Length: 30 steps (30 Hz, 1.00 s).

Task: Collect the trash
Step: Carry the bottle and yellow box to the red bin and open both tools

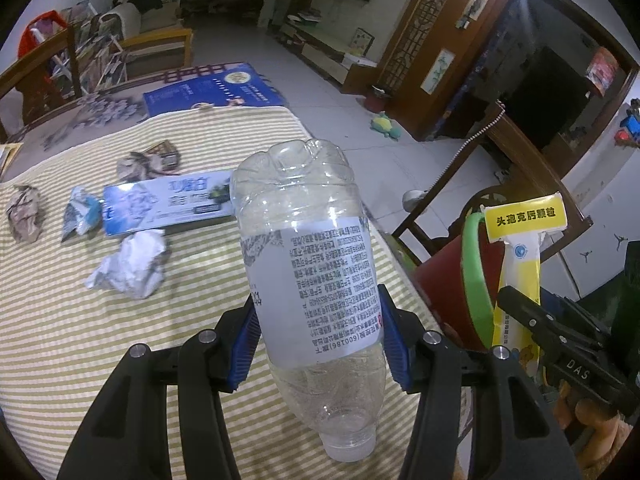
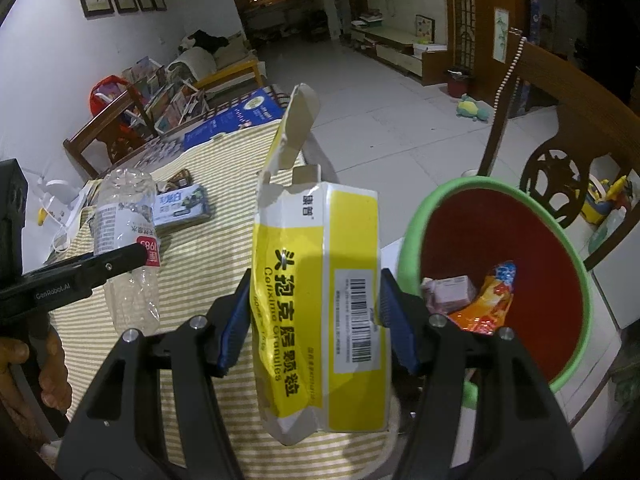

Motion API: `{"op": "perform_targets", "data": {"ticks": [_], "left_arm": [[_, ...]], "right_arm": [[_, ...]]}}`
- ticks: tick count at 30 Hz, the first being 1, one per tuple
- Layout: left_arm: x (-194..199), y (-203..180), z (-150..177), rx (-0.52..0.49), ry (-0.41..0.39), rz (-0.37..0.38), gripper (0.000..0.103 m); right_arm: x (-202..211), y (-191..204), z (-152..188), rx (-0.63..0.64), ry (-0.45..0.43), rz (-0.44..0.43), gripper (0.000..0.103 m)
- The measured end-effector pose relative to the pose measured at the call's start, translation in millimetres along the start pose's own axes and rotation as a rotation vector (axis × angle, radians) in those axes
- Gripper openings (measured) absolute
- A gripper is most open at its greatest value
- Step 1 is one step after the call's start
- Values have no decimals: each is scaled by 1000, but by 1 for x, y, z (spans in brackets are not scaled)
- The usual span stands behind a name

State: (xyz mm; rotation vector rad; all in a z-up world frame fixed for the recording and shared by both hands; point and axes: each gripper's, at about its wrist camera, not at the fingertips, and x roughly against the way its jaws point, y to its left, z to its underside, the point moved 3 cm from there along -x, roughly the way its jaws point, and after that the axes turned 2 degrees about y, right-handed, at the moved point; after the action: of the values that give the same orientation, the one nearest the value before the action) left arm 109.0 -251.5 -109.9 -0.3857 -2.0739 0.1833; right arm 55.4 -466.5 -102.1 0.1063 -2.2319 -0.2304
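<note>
My left gripper [image 1: 316, 336] is shut on a clear empty plastic bottle [image 1: 308, 240], held cap end toward the camera above the striped table [image 1: 80, 340]. The bottle also shows in the right wrist view [image 2: 128, 232]. My right gripper [image 2: 316, 316] is shut on a yellow and white medicine box [image 2: 320, 300] with its flap torn open, held just left of the red bin with a green rim [image 2: 496, 240]. The box [image 1: 520, 248] and the bin [image 1: 476, 280] show at the right of the left wrist view.
On the table lie a blue toothpaste box [image 1: 168, 204], a white crumpled paper [image 1: 132, 268], a brown paper wad [image 1: 24, 212], a small blue-white wrapper [image 1: 80, 212] and another crumpled scrap [image 1: 148, 160]. The bin holds an orange wrapper [image 2: 484, 304] and a pink packet [image 2: 448, 292]. A wooden chair [image 2: 568, 152] stands behind the bin.
</note>
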Motion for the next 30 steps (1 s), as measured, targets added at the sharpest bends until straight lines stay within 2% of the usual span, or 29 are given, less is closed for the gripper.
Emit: {"op": "perform_targets", "data": {"ticks": [9, 18, 21, 23, 30], "left_arm": [[-20, -52, -5, -63, 20, 31, 51], [-35, -100, -6, -111, 33, 60, 51], [-39, -114, -6, -125, 40, 68, 51], [-43, -123, -6, -137, 46, 74, 51], [-54, -163, -13, -187, 61, 131, 51]], "right_arm": [[14, -52, 2, -69, -23, 41, 59], [21, -122, -2, -152, -28, 115, 60], [16, -140, -3, -168, -13, 126, 62], [15, -150, -5, -175, -17, 136, 70], [22, -177, 5, -238, -37, 149, 72]]}}
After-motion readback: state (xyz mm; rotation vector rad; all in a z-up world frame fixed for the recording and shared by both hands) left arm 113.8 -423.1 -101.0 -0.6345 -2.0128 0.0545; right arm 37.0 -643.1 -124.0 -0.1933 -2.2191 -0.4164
